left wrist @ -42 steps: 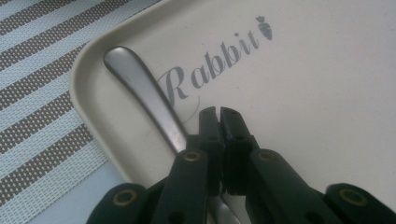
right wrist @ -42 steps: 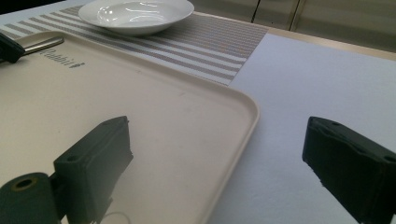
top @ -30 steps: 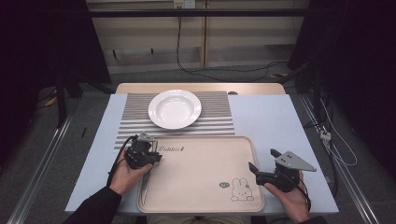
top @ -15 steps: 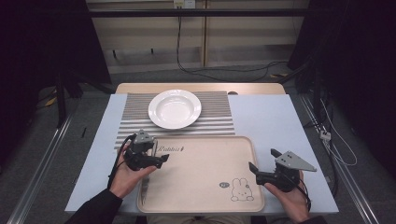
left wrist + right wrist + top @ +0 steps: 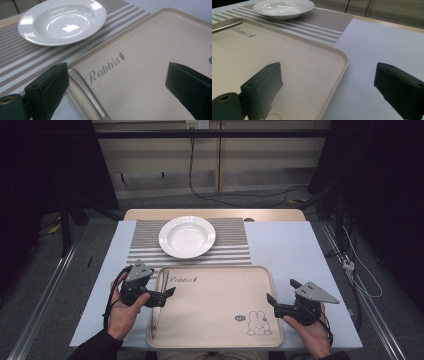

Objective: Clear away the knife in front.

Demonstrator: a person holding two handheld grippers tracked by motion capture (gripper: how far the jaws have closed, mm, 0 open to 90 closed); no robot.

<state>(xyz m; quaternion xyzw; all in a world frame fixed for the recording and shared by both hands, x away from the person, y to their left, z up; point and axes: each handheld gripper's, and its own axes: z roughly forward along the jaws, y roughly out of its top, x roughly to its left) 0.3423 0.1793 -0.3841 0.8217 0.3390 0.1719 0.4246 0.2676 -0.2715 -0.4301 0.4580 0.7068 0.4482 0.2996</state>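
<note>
At nine o'clock of the beige tray (image 5: 215, 315), we hold the left gripper (image 5: 167, 294) with jaws spread wide, over the tray's left rim, where a slim metal utensil (image 5: 156, 307) lies along the inside edge. At twelve o'clock sits a white plate (image 5: 187, 236) on a striped placemat (image 5: 235, 245). At three o'clock, our right gripper (image 5: 271, 301) gapes open across the tray's right rim.

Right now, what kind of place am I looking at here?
Probably a lab or studio set up as a dining table: a white plate on a striped placemat, a beige rabbit-print tray, dark curtains around, and loose cables on the floor.
</note>
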